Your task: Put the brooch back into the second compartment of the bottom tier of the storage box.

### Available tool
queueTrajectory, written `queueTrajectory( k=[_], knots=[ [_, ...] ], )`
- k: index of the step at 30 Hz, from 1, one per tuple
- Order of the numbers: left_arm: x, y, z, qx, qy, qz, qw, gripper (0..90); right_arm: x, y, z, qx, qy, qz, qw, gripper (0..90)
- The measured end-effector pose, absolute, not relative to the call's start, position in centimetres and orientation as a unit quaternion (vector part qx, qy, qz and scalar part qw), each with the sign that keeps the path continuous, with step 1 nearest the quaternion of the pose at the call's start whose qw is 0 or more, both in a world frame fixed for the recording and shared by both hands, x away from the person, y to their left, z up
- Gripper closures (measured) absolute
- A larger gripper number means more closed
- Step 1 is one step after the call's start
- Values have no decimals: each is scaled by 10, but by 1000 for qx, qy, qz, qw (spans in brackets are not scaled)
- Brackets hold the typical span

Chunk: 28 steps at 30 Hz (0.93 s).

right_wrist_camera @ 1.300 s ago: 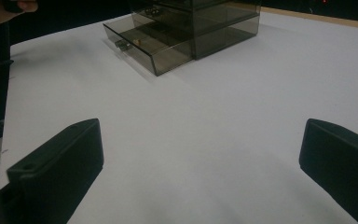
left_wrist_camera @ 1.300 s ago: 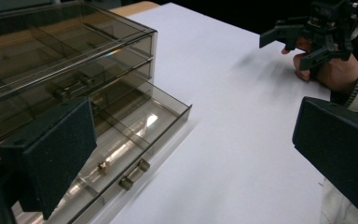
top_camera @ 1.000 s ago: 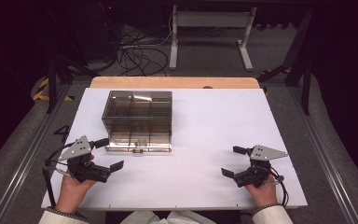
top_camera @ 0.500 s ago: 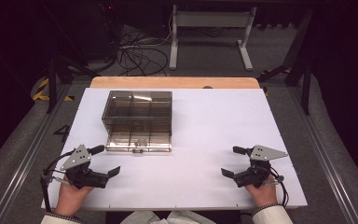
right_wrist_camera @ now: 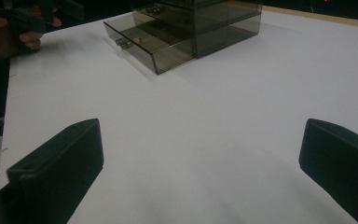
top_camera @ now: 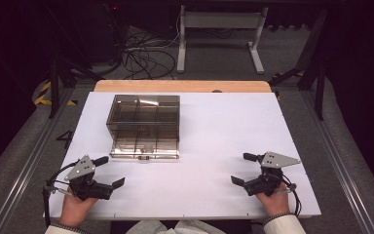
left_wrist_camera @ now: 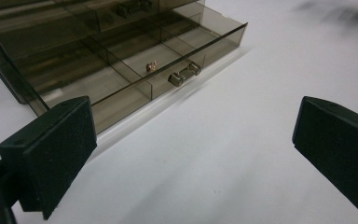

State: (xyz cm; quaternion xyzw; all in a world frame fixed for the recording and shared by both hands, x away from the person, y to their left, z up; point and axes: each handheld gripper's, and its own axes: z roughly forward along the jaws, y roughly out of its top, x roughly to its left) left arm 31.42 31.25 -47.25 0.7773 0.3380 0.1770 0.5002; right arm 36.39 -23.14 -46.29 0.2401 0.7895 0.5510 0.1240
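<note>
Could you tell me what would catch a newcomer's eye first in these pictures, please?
First, the smoky transparent drawer box standing left of centre on the white table, its bottom drawer pulled slightly out with a small metal piece inside. Next, the two hand-held tongs near the front edge: the left tongs and the right tongs, both open and holding nothing.
</note>
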Motion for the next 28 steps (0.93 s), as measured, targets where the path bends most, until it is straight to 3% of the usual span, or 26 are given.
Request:
queueTrajectory(
  k=[28],
  knots=[
    [317, 312, -474, 780, 363, 186, 474, 11, 365, -231, -463, 238, 791, 549, 124, 5]
  ],
)
